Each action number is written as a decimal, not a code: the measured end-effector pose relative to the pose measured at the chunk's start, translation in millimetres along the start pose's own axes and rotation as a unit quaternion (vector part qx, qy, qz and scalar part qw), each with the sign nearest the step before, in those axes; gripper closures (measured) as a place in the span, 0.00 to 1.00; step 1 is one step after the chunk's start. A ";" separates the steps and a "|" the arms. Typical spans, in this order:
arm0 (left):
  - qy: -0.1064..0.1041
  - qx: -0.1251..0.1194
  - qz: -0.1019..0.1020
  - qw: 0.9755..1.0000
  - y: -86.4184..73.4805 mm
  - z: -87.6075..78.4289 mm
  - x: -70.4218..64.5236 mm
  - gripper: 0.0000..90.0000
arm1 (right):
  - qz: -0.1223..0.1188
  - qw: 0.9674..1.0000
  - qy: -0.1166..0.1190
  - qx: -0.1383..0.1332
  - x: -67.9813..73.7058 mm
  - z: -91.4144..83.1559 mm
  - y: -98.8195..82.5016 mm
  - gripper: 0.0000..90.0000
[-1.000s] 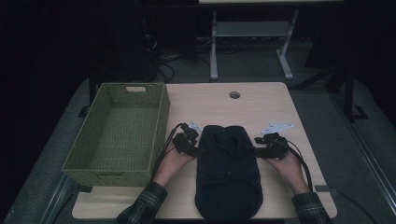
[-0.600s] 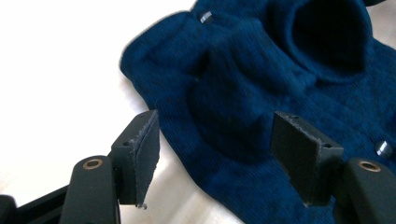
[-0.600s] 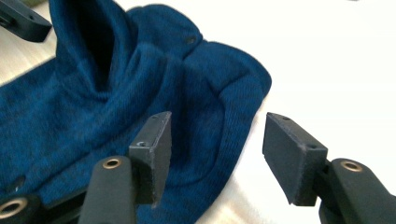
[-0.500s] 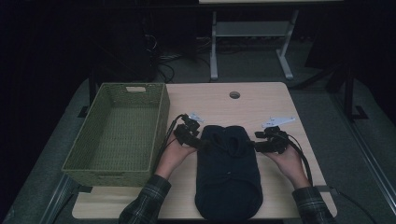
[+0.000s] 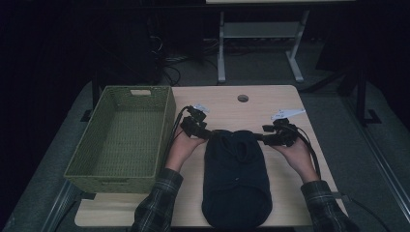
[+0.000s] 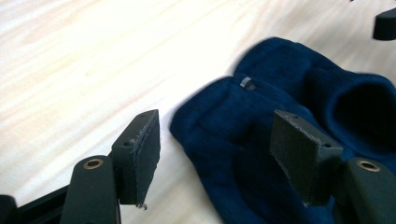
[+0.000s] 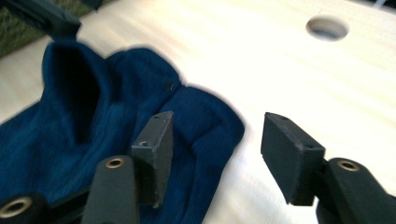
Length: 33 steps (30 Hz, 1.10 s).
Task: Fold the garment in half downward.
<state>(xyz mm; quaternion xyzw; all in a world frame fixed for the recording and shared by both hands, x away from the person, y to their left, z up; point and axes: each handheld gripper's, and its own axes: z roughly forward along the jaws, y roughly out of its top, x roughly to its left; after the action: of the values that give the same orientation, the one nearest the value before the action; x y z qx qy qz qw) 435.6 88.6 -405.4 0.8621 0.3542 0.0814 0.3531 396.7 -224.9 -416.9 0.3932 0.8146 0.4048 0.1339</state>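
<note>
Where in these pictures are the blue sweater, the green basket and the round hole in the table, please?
blue sweater [image 5: 235, 179], high view, middle of its folded body.
green basket [image 5: 165, 129], high view, its right woven wall.
round hole [image 7: 327, 27], right gripper view, centre of the opening in the tabletop.

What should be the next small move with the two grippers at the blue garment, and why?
Probably lower both grippers and close them on the shoulder corners. The left gripper and right gripper are both open, each straddling one top corner of the blue garment, which lies flat on the table beside the green basket.
</note>
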 end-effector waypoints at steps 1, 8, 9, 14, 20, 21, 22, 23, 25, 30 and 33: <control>0.004 0.000 0.002 1.000 1.8 1.6 1.6 0.37 | 0.002 1.000 0.003 0.001 -1.7 1.7 2.4 0.48; 0.018 0.005 -0.010 1.000 8.9 18.3 15.9 0.38 | 0.009 1.000 0.007 -0.001 -9.3 18.2 19.1 0.48; 0.019 0.007 -0.008 1.000 8.8 20.3 16.9 0.38 | 0.010 1.000 0.004 -0.009 -10.2 21.0 21.0 0.48; 0.015 0.019 -0.005 1.000 6.4 31.2 19.5 0.38 | 0.019 1.000 0.002 0.001 -18.0 36.2 21.1 0.48; 0.014 0.030 -0.017 0.999 -0.6 44.3 24.7 0.38 | 0.026 0.999 0.000 0.020 -27.1 52.8 14.1 0.48; 0.014 0.028 -0.019 0.999 -1.6 46.0 24.6 0.38 | 0.027 0.999 0.000 0.023 -27.9 55.1 12.7 0.48; 0.015 0.030 -0.019 0.999 -2.7 47.8 24.8 0.38 | 0.026 0.999 -0.001 0.024 -28.7 57.3 11.1 0.48; 0.015 0.031 -0.020 0.999 -3.7 49.0 25.3 0.38 | 0.029 0.999 -0.001 0.028 -29.1 59.7 9.3 0.48; 0.011 0.034 -0.023 0.999 -6.1 51.8 26.8 0.37 | 0.029 0.999 0.000 0.031 -30.3 63.0 6.7 0.48; 0.008 0.039 -0.015 0.999 -11.9 57.1 26.4 0.37 | 0.035 0.999 0.009 0.037 -31.1 69.6 -2.5 0.49; 0.006 0.036 -0.010 0.999 -14.3 57.9 26.8 0.37 | 0.042 0.998 0.018 0.042 -31.8 72.4 -6.5 0.49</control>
<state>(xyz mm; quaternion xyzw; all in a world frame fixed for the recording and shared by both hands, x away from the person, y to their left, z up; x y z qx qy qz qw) 469.9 81.8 -460.6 0.8703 0.3672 0.0702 0.3206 452.9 -210.9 -471.1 0.4249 0.8161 0.3824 0.0851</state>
